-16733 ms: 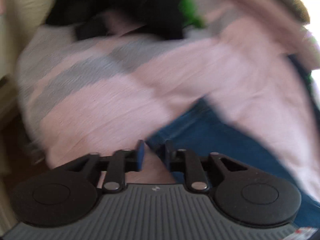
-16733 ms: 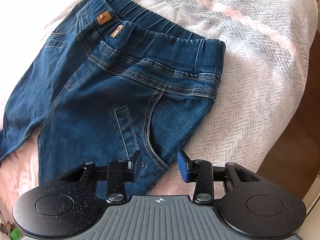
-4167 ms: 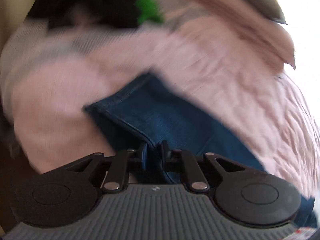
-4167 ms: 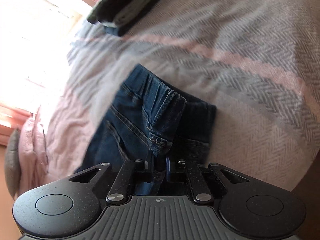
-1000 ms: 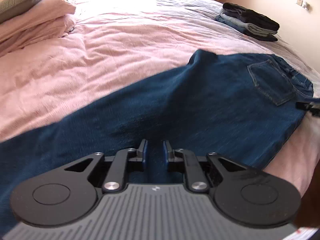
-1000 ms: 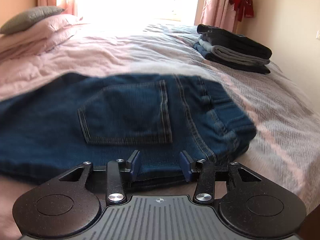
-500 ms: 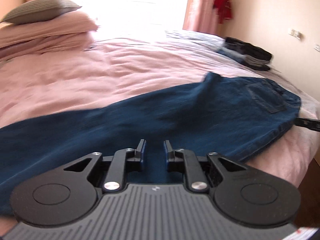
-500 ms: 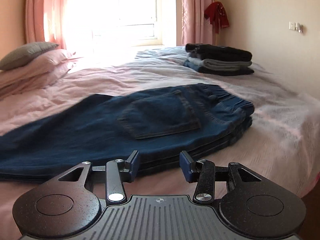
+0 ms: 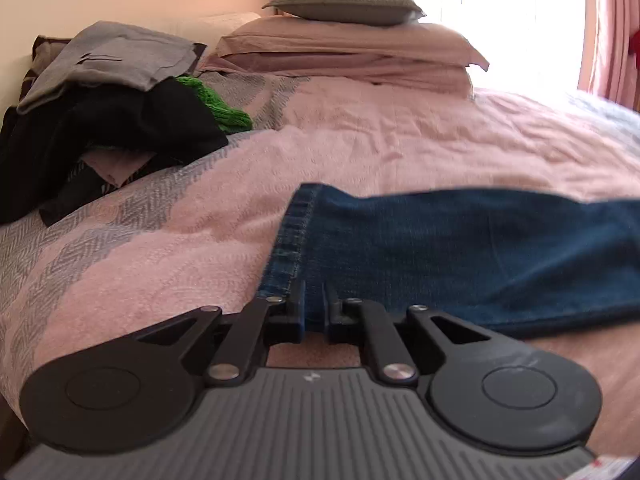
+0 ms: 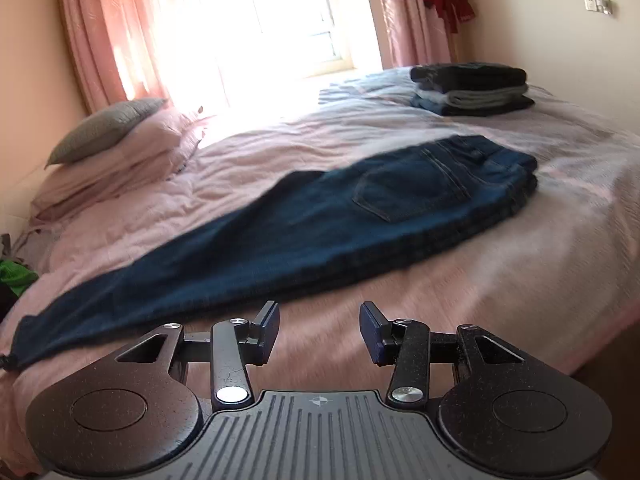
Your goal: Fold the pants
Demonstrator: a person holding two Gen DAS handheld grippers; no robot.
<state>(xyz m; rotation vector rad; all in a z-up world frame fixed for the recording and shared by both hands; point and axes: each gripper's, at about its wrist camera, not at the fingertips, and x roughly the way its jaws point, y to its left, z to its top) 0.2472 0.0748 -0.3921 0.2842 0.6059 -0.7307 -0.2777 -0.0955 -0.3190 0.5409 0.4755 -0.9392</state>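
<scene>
Dark blue jeans [image 10: 320, 232] lie folded lengthwise on the pink bedspread [image 10: 500, 280], waistband [image 10: 492, 156] at the far right and a back pocket [image 10: 408, 192] facing up. The leg runs left to its hem [image 9: 292, 240]. My left gripper [image 9: 315, 304] sits at the near corner of that hem, its jaws narrow with denim between them. My right gripper [image 10: 319, 328] hovers open over bare bedspread, a little in front of the jeans' middle, with nothing between its fingers.
A stack of folded clothes [image 10: 472, 88] sits at the far right corner of the bed. A loose heap of grey, black and green garments [image 9: 112, 112] lies at the left by the headboard. Pillows [image 9: 348, 44] are stacked beyond. The bed's edge [image 10: 600, 332] drops off to the right.
My left gripper has travelled along the leg from mid-thigh to the hem. My right gripper, open throughout, has drawn back and up from the waist end.
</scene>
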